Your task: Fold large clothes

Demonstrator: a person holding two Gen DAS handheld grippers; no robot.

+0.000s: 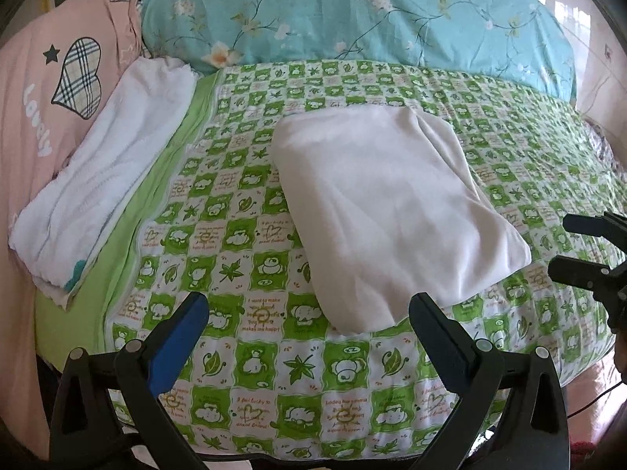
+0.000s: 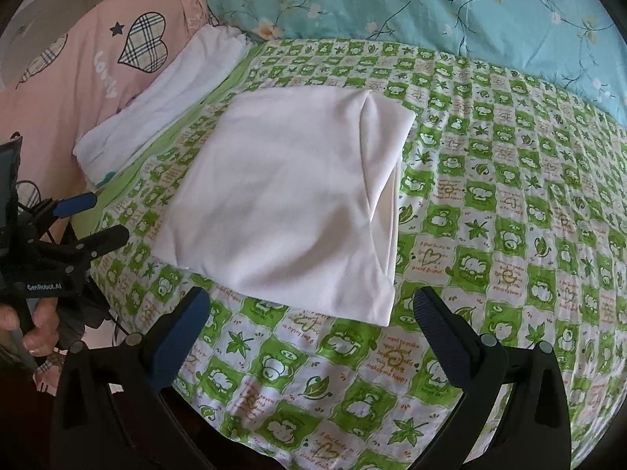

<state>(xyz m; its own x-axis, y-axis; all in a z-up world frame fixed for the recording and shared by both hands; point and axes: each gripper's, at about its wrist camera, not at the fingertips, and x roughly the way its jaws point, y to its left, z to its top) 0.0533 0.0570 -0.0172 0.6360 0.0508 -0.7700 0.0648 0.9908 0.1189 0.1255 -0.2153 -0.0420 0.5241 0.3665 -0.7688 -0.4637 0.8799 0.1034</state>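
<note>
Taking the folded white garment (image 1: 395,211) as landmark: far to its left lies a pink bedcover (image 1: 35,125), then a folded white towel (image 1: 102,180) along the green strip at the quilt's edge, well apart from the garment. The garment lies flat near the middle of the green-checked quilt (image 1: 274,372), bare quilt on all four sides. Just before its near edge, the left gripper (image 1: 309,313) is spread wide, holding nothing. The right gripper (image 2: 311,309) is likewise spread and empty. Behind the garment lies a blue floral duvet (image 2: 431,4).
</note>
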